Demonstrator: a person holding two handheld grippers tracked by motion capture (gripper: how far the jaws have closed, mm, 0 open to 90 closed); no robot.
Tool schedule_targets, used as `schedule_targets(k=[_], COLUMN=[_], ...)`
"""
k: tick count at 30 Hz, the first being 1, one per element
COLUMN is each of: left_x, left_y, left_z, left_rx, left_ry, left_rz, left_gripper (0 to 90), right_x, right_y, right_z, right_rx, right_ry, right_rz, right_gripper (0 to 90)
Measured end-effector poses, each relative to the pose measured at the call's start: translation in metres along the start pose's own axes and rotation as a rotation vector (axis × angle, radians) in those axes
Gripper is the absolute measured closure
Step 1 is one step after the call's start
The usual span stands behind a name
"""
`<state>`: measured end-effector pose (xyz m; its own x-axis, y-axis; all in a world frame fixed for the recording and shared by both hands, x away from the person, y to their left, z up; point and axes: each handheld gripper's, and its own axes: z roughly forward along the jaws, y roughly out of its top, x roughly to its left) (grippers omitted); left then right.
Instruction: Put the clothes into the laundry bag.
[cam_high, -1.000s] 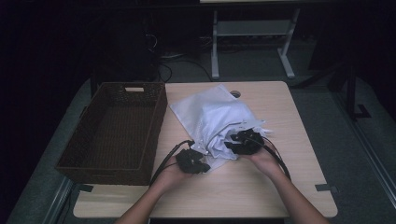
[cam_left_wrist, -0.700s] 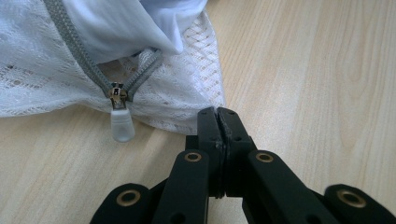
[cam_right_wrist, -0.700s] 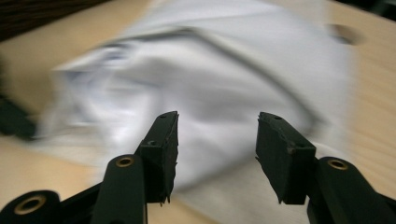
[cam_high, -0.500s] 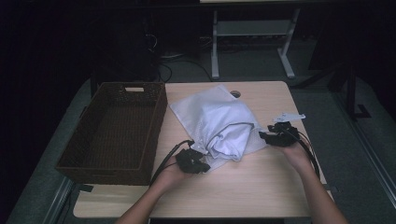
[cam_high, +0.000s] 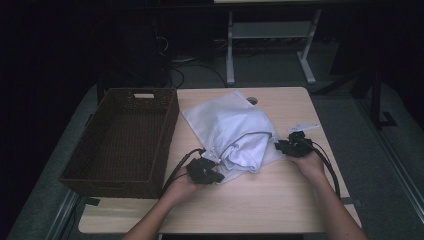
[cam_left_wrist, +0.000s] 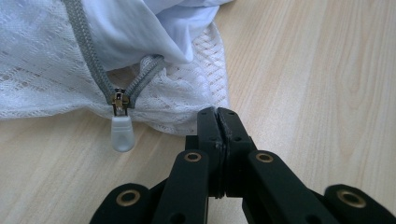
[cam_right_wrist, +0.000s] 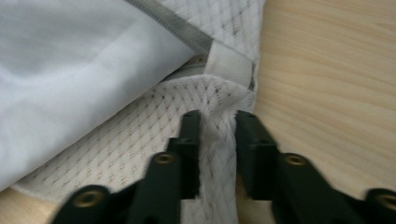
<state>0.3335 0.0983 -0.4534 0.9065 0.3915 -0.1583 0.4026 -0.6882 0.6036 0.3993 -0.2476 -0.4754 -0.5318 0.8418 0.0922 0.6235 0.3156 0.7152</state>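
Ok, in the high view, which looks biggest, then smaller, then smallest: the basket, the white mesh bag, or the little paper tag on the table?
1. Basket, biggest.
2. White mesh bag, clearly smaller.
3. Paper tag, by far the smallest.

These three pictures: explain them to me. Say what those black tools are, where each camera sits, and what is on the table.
A person sits at a wooden table with a hand-held gripper in each hand; each has two black fingers.

The high view looks down from above. It shows the left gripper, the right gripper, a white mesh laundry bag with pale cloth spilling out, and a brown wicker basket at the left.

The other two pictures come from cameras riding on the grippers. The left gripper is shut on the bag's edge, near the zip pull. The right gripper has just been closing on the mesh at the bag's other corner.
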Motion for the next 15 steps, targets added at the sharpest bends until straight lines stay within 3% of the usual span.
schedule_targets(k=[2, 6, 15], left_x=[0.0, 0.001, 0.012], left_y=[0.0, 0.0, -0.007], left_z=[0.0, -0.002, -0.01], left_rx=[0.006, 0.014, 0.032], left_ry=[0.005, 0.023, 0.069], left_rz=[0.006, 0.004, -0.027], left_gripper=[88.8, 88.8, 88.8], right_x=[0.001, 0.008, 0.043], right_y=[0.0, 0.001, -0.016], right_z=[0.0, -0.008, -0.049], right_rx=[0.001, 0.015, 0.079], right_ry=[0.007, 0.006, -0.001], right_rz=[-0.008, -0.054, -0.148], right_gripper=[86.5, 87.9, 87.8])
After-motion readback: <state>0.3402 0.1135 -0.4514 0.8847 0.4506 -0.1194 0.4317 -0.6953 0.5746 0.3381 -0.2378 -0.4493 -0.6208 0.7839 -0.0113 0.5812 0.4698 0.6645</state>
